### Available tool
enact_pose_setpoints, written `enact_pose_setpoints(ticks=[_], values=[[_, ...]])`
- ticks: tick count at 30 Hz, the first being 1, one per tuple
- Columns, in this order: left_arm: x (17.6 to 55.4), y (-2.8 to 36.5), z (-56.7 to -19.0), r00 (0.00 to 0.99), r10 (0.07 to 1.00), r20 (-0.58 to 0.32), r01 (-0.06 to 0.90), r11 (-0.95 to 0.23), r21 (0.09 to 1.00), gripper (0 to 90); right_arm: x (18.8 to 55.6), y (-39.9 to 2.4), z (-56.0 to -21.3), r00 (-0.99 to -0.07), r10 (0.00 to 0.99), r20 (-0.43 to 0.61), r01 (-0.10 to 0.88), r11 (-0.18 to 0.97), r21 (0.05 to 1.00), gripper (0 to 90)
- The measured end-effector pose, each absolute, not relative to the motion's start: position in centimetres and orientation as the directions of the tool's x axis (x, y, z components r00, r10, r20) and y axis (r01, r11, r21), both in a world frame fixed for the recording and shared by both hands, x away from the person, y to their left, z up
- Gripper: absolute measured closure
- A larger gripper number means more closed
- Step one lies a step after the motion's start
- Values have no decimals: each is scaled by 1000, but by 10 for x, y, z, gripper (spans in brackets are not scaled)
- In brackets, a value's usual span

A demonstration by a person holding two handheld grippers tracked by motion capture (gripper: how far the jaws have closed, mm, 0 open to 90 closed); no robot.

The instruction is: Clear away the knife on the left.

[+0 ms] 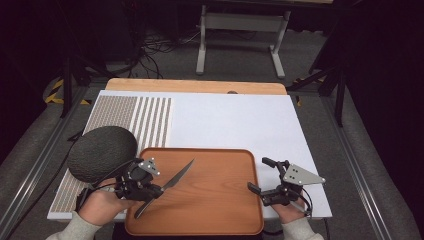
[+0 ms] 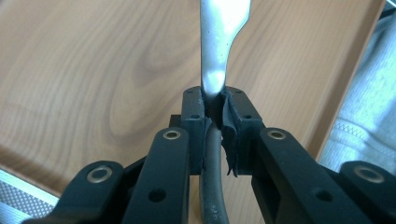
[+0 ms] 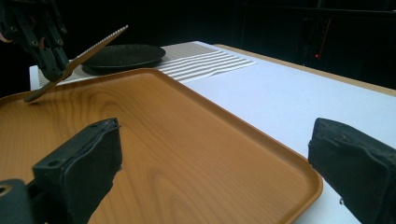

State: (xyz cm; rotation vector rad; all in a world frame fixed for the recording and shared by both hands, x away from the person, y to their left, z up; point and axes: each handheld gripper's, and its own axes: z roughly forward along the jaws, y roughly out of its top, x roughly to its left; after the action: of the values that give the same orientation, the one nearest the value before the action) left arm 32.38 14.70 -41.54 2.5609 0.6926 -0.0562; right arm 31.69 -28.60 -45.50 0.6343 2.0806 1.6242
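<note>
High view: wooden tray (image 1: 210, 210) sits at the near edge of the white table (image 1: 235, 120), centred in front of the person. Left claw (image 1: 150, 189) is over the tray's left part, clamped on a knife (image 1: 172, 182) near where handle meets blade. Blade points up and away toward tray centre, handle end angles down toward the tray's near-left corner. Dark round plate (image 1: 102, 152) lies left of the tray on a striped mat (image 1: 145, 120), just beside the left claw. Right claw (image 1: 260, 175) is at the tray's right edge, jaws wide apart, nothing between them. Left hand (image 1: 102, 205) and right hand (image 1: 290, 212) come in from the bottom.

Left gripper view: jaws closed tight on the knife (image 2: 217, 70); dark handle runs down between them, silver blade rises above over the tray surface (image 2: 93, 70). Pad rubber looks torn on the right jaw.

Right gripper view: both jaws spread, one low left over the tray (image 3: 187, 140), one low right over the table (image 3: 289, 102). Far left, the left claw (image 3: 49, 60) holds the knife (image 3: 88, 49) tilted, serrated edge visible, handle tip close to the tray; contact can't be told. The plate (image 3: 126, 56) is behind it on the mat (image 3: 210, 60).
</note>
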Motion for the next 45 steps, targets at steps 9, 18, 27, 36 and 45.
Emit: enact_pose_setpoints(ticks=[9,18,27,36,45], values=[[326,147,-419,863,474,-172,500,-758,419,799,317,-286,-455,-806,590,-51,94,213,973,34],[329,147,-426,854,485,-189,518,-755,403,799,317,-286,-456,-807,589,-56,94,221,971,35],[332,144,-433,848,492,-197,529,-761,375,797,317,-285,-456,-807,587,-58,91,222,971,35],[333,141,-438,849,490,-200,529,-769,359,795,317,-285,-456,-808,587,-59,92,225,970,36],[334,140,-441,845,493,-208,535,-768,351,794,317,-285,-456,-808,586,-59,91,223,971,37]])
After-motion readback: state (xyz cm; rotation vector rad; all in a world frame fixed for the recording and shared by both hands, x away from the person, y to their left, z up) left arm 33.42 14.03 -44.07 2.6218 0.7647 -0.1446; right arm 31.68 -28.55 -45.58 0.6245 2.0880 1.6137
